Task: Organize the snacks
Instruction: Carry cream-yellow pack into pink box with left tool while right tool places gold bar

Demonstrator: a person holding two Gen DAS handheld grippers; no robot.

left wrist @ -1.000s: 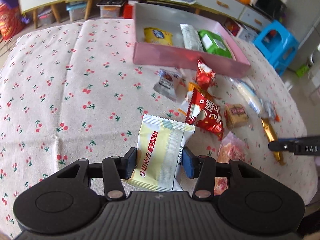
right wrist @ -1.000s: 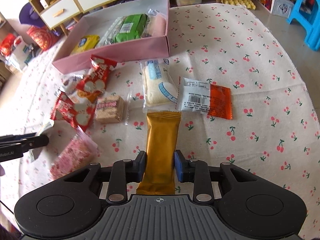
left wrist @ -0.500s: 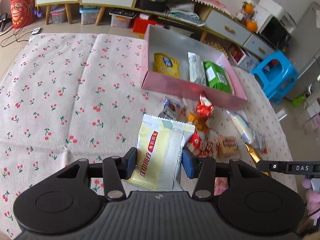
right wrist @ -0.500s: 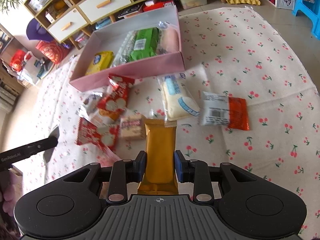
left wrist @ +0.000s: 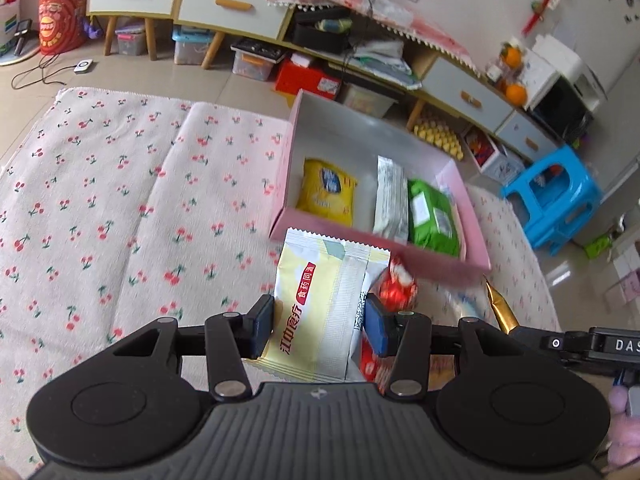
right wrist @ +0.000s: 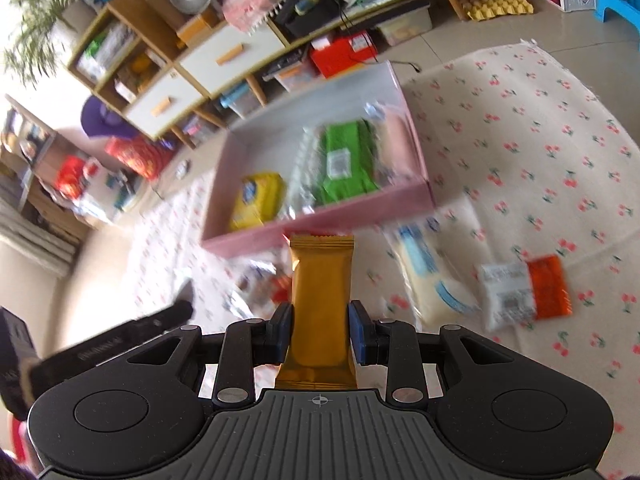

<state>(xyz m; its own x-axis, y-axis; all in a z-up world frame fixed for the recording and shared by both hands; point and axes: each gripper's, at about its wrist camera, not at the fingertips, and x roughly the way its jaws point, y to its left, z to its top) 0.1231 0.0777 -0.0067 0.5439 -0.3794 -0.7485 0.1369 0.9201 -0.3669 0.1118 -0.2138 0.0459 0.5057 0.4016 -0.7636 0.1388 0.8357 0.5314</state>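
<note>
The left gripper [left wrist: 320,320] clamps a pale yellow snack packet [left wrist: 320,308]; the right gripper [right wrist: 320,330] clamps a gold bar wrapper [right wrist: 320,300]. Ahead, the pink box [right wrist: 316,224] and its contents look motion-blurred.

three packets [left wrist: 390,202] lie side by side in the box [left wrist: 376,244] on the cloth [left wrist: 120,200].

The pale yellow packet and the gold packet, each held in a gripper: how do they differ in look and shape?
The pale yellow packet is wide, with a red label and a white seam strip; the gold packet is narrow, long and plain. The left gripper stands wider around the pale yellow packet than the right gripper around the gold packet. Both packets are gripped near their lower end, off the cloth, pointing toward the pink box.
</note>
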